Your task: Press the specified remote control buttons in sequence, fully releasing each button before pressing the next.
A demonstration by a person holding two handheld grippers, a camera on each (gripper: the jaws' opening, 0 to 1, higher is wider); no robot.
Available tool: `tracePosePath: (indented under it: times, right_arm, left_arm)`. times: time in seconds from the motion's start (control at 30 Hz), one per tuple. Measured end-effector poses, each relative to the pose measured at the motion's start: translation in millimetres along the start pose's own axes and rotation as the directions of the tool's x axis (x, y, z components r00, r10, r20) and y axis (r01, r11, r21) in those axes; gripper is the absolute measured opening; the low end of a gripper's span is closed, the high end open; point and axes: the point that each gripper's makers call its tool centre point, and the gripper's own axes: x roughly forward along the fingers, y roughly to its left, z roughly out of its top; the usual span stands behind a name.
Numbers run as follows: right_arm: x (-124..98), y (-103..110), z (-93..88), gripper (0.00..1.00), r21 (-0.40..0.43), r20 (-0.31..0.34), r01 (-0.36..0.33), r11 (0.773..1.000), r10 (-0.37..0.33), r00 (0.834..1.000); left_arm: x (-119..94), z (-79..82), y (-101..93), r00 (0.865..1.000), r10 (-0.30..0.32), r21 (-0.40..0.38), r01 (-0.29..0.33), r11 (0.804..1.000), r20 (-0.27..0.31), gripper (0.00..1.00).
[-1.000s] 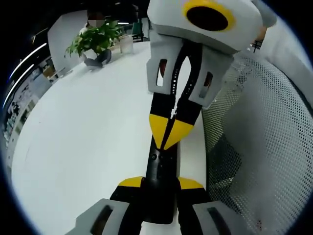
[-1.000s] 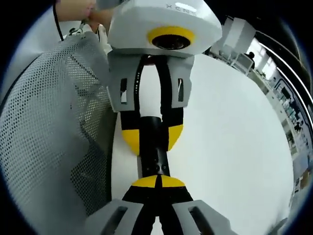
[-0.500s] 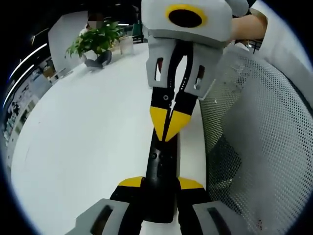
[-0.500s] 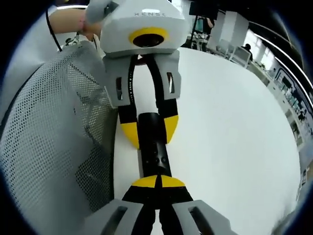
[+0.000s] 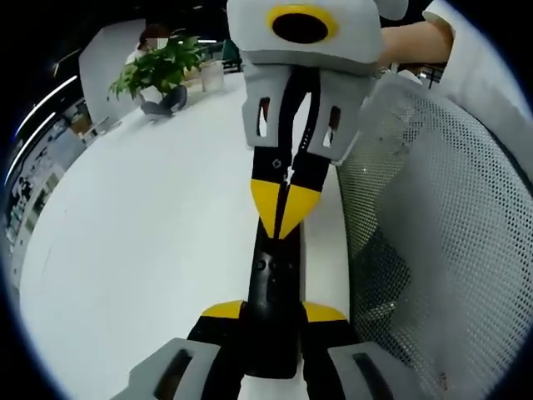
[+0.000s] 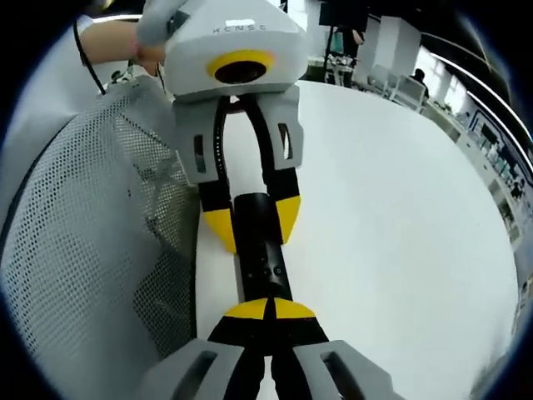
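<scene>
Left claw (image 5: 273, 312) clamped on black remote (image 5: 271, 287), right claw (image 6: 268, 310) closed above it, white table (image 5: 150, 225), potted plant (image 5: 160, 68), mesh chair (image 5: 441, 217) alongside

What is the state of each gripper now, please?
Left gripper: shut on the remote control.
Right gripper: shut, holding nothing, its tips over the remote's buttons.
</scene>
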Motion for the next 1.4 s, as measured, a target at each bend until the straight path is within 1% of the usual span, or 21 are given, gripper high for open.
tracePosePath:
  times: [0.2, 0.47, 0.6, 0.7, 0.77, 0.8, 0.87, 0.97, 1.0, 1.07, 1.13, 1.17, 1.2, 1.23, 1.3, 1.37, 1.4]
  right_arm:
    - [-3.1, 1.2, -4.9, 0.0, -0.001, -0.007, 0.001, 1.0, -0.001, 1.0]
    - [-4.4, 0.5, -7.4, 0.0, -0.004, -0.017, -0.013, 1.0, 0.013, 1.0]
    - [-3.6, 0.3, -6.6, 0.0, -0.031, -0.04, -0.022, 0.999, 0.02, 0.999]
    - [-3.7, 0.0, -6.7, 0.0, -0.034, -0.04, -0.016, 0.999, 0.015, 0.999]
    - [-4.3, -0.4, -6.5, 0.0, -0.006, -0.006, -0.001, 1.0, 0.001, 1.0]
    - [-4.5, -0.8, -5.6, 0.0, 0.041, 0.031, 0.01, 0.999, -0.011, 0.999]
    - [-5.4, -1.2, -5.2, 0.0, 0.067, 0.086, 0.02, 0.998, -0.025, 0.996]
    - [-6.5, -1.2, -4.3, 0.0, 0.16, 0.139, 0.012, 0.987, -0.034, 0.99]
    - [-6.5, -1.0, -4.9, 0.0, 0.184, 0.146, 0.006, 0.983, -0.033, 0.989]
    - [-6.9, -2.1, -4.4, 0.0, 0.19, 0.147, -0.006, 0.982, -0.022, 0.989]
    - [-5.0, 1.6, 0.4, 0.0, 0.192, 0.162, -0.038, 0.981, 0.006, 0.987]
    - [-3.3, 1.7, 1.3, 0.0, 0.188, 0.158, -0.036, 0.981, 0.006, 0.987]
    - [-2.0, 1.4, 0.2, 0.0, 0.13, 0.127, -0.019, 0.991, 0.003, 0.992]
    - [-1.8, 1.8, 0.6, 0.0, 0.103, 0.106, -0.01, 0.995, -0.001, 0.994]
    - [-1.4, 4.2, 0.5, 0.0, 0.046, 0.067, 0.004, 0.999, -0.007, 0.998]
    - [-0.1, 4.3, 0.3, 0.0, -0.037, 0.022, 0.022, 0.999, -0.021, 1.0]
    - [0.5, 5.1, 0.7, 0.0, -0.055, 0.01, 0.024, 0.998, -0.023, 1.0]
  left_arm:
    - [0.0, -0.8, -0.3, 1.0, 0.001, -0.006, -0.001, 1.0, 0.015, 0.23]
    - [0.2, -0.5, -0.7, 1.0, -0.006, 0.005, 0.006, 1.0, 0.007, 0.23]
    - [0.1, -0.4, -0.6, 1.0, -0.01, 0.01, 0.01, 1.0, 0.004, 0.23]
    - [0.2, -0.4, -0.6, 1.0, -0.017, 0.019, 0.017, 1.0, -0.001, 0.23]
    - [0.2, -0.4, -0.7, 1.0, -0.02, 0.023, 0.02, 1.0, -0.003, 0.23]
    - [0.2, -0.4, -0.7, 1.0, -0.021, 0.023, 0.021, 1.0, -0.003, 0.23]
    - [0.0, -0.4, -0.8, 1.0, -0.021, 0.023, 0.021, 1.0, 0.0, 0.23]
    - [0.0, -0.4, -1.1, 1.0, -0.023, 0.024, 0.023, 0.999, 0.003, 0.23]
    - [0.0, -0.4, -1.2, 1.0, -0.024, 0.026, 0.024, 0.999, 0.003, 0.23]
    - [0.1, -0.3, -1.5, 1.0, -0.025, 0.03, 0.025, 0.999, -0.005, 0.23]
    - [0.2, -0.4, -1.7, 1.0, -0.028, 0.036, 0.029, 0.999, -0.009, 0.23]
    - [0.1, -0.4, -1.8, 1.0, -0.03, 0.039, 0.031, 0.999, -0.008, 0.23]
    - [0.0, -0.3, -1.9, 0.999, -0.034, 0.046, 0.034, 0.998, -0.005, 0.23]
    - [-0.2, -0.7, -1.8, 0.999, -0.037, 0.048, 0.037, 0.998, -0.001, 0.23]
    - [-0.4, -0.6, -2.2, 0.999, -0.046, 0.057, 0.045, 0.997, 0.004, 0.23]
    - [-0.4, -0.5, -2.4, 0.999, -0.05, 0.065, 0.05, 0.997, 0.003, 0.23]
    - [-0.5, -0.5, -2.4, 0.999, -0.052, 0.067, 0.051, 0.996, 0.003, 0.23]
